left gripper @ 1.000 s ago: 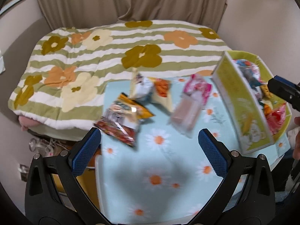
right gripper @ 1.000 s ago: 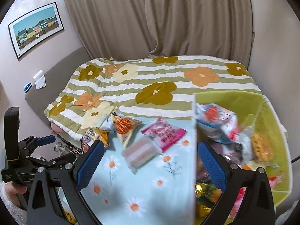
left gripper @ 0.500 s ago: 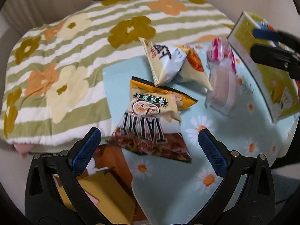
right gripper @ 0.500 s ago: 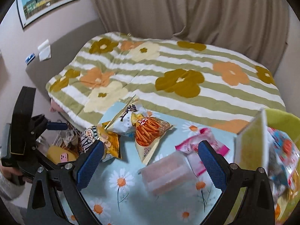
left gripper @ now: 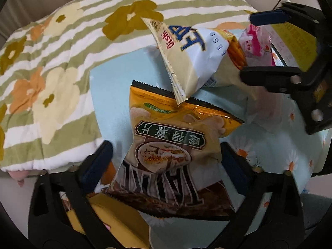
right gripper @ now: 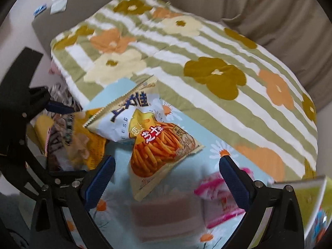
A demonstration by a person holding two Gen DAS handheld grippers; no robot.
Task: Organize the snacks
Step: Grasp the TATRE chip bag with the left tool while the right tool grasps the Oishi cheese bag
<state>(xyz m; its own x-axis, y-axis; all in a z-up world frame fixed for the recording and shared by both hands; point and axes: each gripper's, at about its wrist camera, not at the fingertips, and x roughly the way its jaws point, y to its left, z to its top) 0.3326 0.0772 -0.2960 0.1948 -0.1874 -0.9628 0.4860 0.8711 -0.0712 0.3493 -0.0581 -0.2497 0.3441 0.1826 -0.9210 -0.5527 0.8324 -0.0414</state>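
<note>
the potato chip bag point(left gripper: 174, 155), gold and brown with a serrated top edge, now fills the left wrist view far more than half a second back; it lies flat on the daisy cloth point(left gripper: 112, 103) at six o'clock, its lower half between the spread-apart fingers of the left gripper point(left gripper: 166, 166). the white cheese stick bag point(left gripper: 191, 56) leans over its top edge at twelve o'clock. the right gripper point(left gripper: 267, 43) has come in at two o'clock, jaws parted around that bag's far end.

from the right wrist view, the cheese stick bag point(right gripper: 153, 137) has grown closer too, lying just ahead of the right gripper point(right gripper: 166, 176), whose fingers stand wide apart with nothing clamped. the chip bag point(right gripper: 76, 141) sits at nine o'clock beside the left gripper point(right gripper: 60, 139). a pink packet point(right gripper: 213, 188) lies blurred at five o'clock, the striped quilt point(right gripper: 186, 47) beyond.
</note>
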